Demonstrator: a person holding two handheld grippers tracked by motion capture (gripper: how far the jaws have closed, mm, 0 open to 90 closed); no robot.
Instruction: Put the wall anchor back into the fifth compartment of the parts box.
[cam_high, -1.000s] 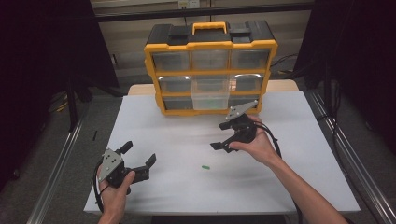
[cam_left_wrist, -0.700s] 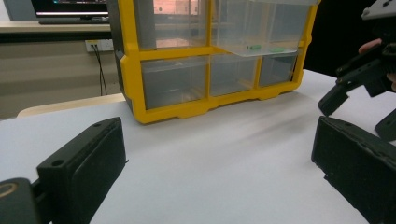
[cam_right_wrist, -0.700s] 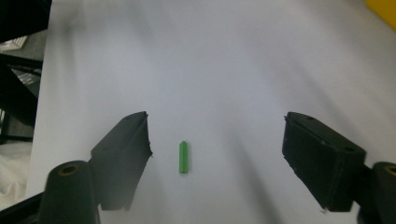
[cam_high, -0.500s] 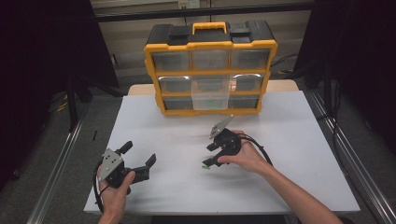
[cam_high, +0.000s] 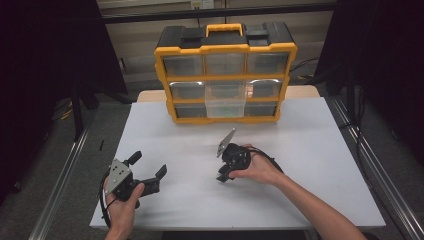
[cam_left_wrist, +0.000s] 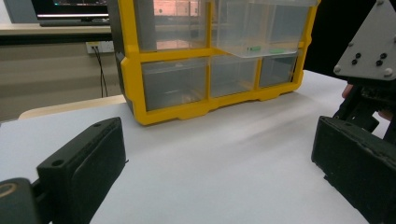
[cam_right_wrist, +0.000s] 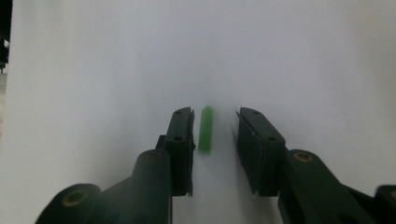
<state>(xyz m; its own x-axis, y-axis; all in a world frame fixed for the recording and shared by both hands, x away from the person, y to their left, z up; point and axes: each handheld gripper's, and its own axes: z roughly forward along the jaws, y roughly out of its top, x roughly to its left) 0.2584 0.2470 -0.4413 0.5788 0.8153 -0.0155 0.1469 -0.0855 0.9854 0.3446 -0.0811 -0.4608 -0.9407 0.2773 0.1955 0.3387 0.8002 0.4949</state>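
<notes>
Looks like early days: right tool (cam_right_wrist: 214, 140) sits released around the green piece (cam_right_wrist: 206, 129), not yet grabbed, left tool (cam_high: 146, 171) released, idle on the table (cam_high: 310, 145).

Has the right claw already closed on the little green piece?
No, in the right gripper view the green piece lies on the white table between the open right claw, gaps on both sides.

Looks like a lab/workshop data-capture rig: white worktop (cam_high: 310, 150) framed by aluminium rails (cam_high: 60, 190) and black curtains (cam_high: 45, 60), yellow-and-black parts organiser with clear drawers (cam_high: 225, 75) at the back, wall socket with plugged cable (cam_left_wrist: 97, 47) and a monitor's bottom edge (cam_left_wrist: 70, 9) behind.
</notes>
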